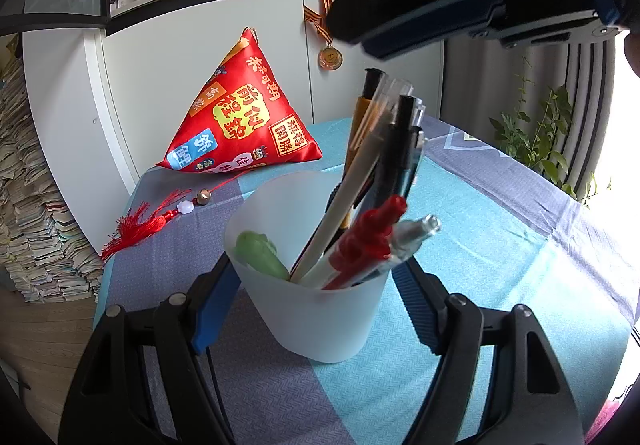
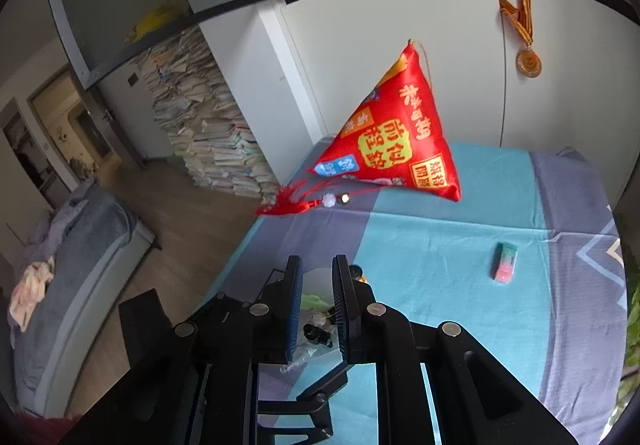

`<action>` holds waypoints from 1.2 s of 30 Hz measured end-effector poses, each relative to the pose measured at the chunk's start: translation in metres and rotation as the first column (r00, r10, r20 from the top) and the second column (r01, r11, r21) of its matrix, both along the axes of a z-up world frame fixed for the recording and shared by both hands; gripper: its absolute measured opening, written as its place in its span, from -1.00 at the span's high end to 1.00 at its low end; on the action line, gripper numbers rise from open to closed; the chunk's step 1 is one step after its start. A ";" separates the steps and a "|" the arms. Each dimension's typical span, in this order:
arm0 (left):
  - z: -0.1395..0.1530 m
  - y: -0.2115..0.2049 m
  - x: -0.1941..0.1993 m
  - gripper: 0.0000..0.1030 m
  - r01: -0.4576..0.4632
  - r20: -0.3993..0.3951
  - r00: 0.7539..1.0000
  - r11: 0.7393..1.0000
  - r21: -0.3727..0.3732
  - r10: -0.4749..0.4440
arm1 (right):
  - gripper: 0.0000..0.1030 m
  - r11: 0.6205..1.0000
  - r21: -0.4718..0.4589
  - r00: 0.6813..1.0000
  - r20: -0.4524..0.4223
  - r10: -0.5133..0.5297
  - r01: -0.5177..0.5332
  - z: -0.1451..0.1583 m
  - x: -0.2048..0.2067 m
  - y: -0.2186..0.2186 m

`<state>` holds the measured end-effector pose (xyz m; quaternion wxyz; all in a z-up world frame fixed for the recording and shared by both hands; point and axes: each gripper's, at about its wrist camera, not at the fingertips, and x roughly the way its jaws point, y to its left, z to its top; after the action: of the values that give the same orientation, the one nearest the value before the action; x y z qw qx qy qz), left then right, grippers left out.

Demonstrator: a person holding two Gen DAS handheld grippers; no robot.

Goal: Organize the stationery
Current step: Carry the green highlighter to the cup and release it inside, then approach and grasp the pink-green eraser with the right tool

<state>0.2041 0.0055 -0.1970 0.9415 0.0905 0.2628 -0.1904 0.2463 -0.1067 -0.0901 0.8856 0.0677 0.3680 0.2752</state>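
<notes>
left wrist view: the left tool (image 1: 316, 285) pinches the frosted white plastic cup (image 1: 316, 309), already full of pens (image 1: 376, 181). the right tool (image 2: 316, 285) hangs above it, fingers slightly parted, empty. a pink-green eraser (image 2: 505, 261) lies well beyond the cup on the counter (image 2: 440, 245), likely the last item.

Pink-green eraser (image 2: 505, 261) on blue tablecloth (image 2: 440, 245), right of parted jaws.

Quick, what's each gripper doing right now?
Left gripper: shut on the translucent pen cup, fingers on both sides.
Right gripper: open, holding nothing, above the cup.
</notes>
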 end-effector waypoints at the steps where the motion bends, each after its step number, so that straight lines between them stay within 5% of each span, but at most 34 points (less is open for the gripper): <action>1: 0.000 0.000 0.000 -0.45 0.000 0.001 1.000 1.000 0.001 0.000 | 0.71 1.000 0.003 1.000 0.015 -0.019 0.019 0.004 -0.002 -0.006; 6: 0.000 0.000 -0.001 -0.47 0.003 0.004 1.000 1.000 0.005 -0.003 | 0.24 0.980 -0.011 0.980 0.008 -0.197 0.197 0.002 0.001 -0.054; 11: 0.000 0.000 -0.003 -0.53 0.014 0.004 1.000 1.000 0.006 -0.014 | 0.24 0.928 -0.066 0.917 -0.147 -0.371 0.366 -0.040 0.016 -0.103; 16: 0.003 0.001 -0.008 -0.67 0.028 0.029 0.999 1.000 0.005 -0.028 | 0.24 0.918 -0.082 0.885 -0.243 -0.397 0.389 -0.071 0.014 -0.121; 27: 0.010 0.008 -0.004 -0.72 0.000 0.072 0.997 1.000 -0.026 0.002 | 0.24 0.925 -0.109 0.883 -0.276 -0.380 0.364 -0.088 0.014 -0.122; 31: 0.011 0.007 0.002 -0.42 0.022 0.062 0.998 0.998 -0.054 -0.019 | 0.24 0.928 -0.102 0.880 -0.294 -0.372 0.358 -0.093 0.015 -0.123; 36: 0.012 0.007 0.001 -0.39 -0.001 0.074 0.997 0.998 -0.057 0.006 | 0.24 0.926 -0.105 0.879 -0.293 -0.378 0.363 -0.092 0.019 -0.126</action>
<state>0.2048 0.0125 -0.1850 0.9532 0.0704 0.2223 -0.1926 0.2649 -0.2322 -0.1823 0.8549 0.1581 0.4879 0.0783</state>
